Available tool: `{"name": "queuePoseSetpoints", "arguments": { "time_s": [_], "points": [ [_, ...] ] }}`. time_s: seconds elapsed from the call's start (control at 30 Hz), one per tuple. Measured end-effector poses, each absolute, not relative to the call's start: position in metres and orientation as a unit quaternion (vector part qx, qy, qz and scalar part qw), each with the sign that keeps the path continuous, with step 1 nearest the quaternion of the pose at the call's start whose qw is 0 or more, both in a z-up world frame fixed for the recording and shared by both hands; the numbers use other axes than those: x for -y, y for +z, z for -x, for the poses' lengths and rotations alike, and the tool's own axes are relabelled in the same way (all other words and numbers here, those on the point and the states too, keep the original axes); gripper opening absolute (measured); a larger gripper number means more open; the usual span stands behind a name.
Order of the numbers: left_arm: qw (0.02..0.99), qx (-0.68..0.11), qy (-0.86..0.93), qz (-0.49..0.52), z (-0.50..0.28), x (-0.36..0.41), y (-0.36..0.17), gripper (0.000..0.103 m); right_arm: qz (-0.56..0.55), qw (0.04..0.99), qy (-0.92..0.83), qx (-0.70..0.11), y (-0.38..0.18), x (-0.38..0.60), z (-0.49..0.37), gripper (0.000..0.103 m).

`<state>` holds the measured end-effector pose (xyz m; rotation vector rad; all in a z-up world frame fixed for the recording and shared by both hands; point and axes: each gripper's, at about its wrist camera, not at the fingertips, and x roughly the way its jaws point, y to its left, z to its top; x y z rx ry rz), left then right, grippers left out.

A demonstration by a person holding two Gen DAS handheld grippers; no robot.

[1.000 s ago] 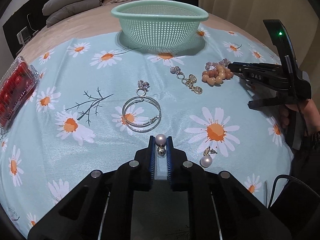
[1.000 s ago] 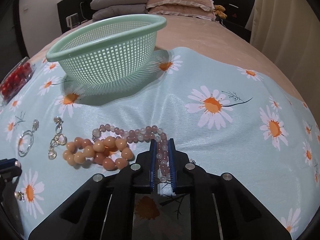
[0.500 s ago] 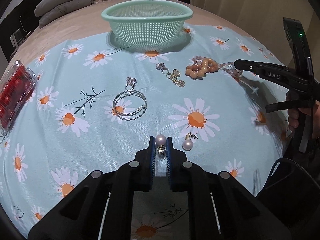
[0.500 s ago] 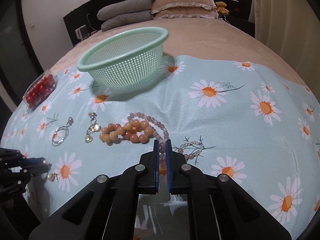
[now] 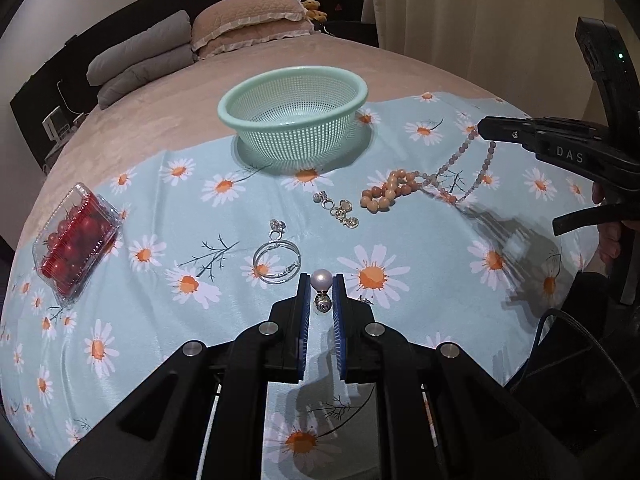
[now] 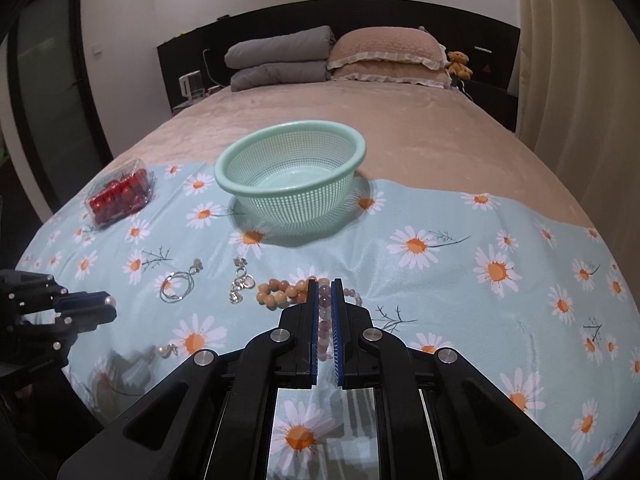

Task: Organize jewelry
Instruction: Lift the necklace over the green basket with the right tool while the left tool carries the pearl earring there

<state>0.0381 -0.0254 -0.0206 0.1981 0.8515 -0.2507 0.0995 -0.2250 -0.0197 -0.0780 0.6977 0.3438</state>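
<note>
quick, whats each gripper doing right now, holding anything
Left gripper: closed on a pearl earring.
Right gripper: closed on the pink bead necklace, one end still trailing on the cloth.

left wrist: above cloth, facing basket [image 5: 292, 120] | right wrist: same (basket [image 6: 290, 168] shared)

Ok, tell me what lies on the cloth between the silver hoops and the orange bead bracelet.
A gold-toned dangling earring lies between the silver hoops and the orange bead bracelet, touching neither; the left wrist view shows it best.
</note>
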Motion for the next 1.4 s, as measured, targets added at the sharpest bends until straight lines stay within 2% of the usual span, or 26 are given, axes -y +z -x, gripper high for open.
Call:
{"name": "queuePoseSetpoints", "arguments": {
  "time_s": [0.67, 1.1, 1.4],
  "points": [
    [0.927, -0.343, -0.084, -0.128, -0.054, 0.018, 0.032, 0.011, 0.085, 0.939, 0.186, -0.277, 0.059, 0.205, -0.095, 0.006],
    [0.933, -0.333, -0.065, -0.118, -0.107, 0.007, 0.045, 0.011, 0.117, 0.945, 0.196, -0.233, 0.112, 0.179, -0.145, 0.006],
    [0.931, -0.339, -0.069, -0.117, -0.158, 0.008, 0.043, 0.011, 0.105, 0.946, 0.207, -0.227, 0.116, 0.163, -0.192, 0.006]
  ]
}}
